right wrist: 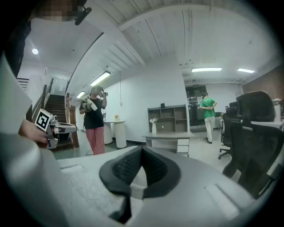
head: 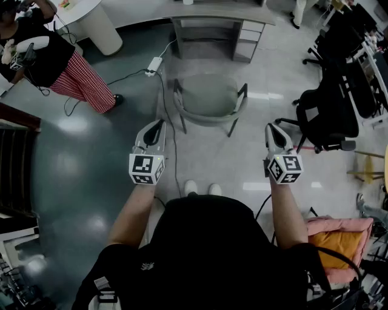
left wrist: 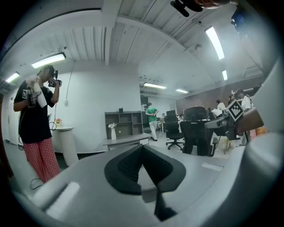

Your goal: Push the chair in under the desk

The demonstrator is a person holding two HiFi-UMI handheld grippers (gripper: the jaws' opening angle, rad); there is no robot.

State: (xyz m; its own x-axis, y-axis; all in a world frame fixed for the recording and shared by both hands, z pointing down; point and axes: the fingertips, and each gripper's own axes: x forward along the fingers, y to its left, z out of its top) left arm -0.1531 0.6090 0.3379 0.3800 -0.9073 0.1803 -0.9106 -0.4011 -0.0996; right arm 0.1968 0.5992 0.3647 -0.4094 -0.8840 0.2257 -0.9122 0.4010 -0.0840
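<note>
A grey chair [head: 210, 100] with a curved back stands on the floor a short way in front of the grey desk [head: 213, 13], its back toward me. The desk has drawers [head: 247, 40] on its right side. My left gripper [head: 159, 123] is held at waist height, below and left of the chair, shut and holding nothing. The right gripper [head: 271, 128] is level with it, right of the chair, also shut and holding nothing. Neither touches the chair. In the left gripper view the shut gripper [left wrist: 142, 149] points toward the desk [left wrist: 126, 141]; the right gripper [right wrist: 141, 150] does likewise toward the desk [right wrist: 168, 136]. The gripper bodies hide the chair in both gripper views.
A person in red checked trousers [head: 77, 77] stands at the left. A power strip [head: 153, 65] with a cable lies on the floor left of the chair. Black office chairs [head: 330, 115] crowd the right side. An orange cushion [head: 339, 237] sits at lower right, stairs [head: 15, 163] at left.
</note>
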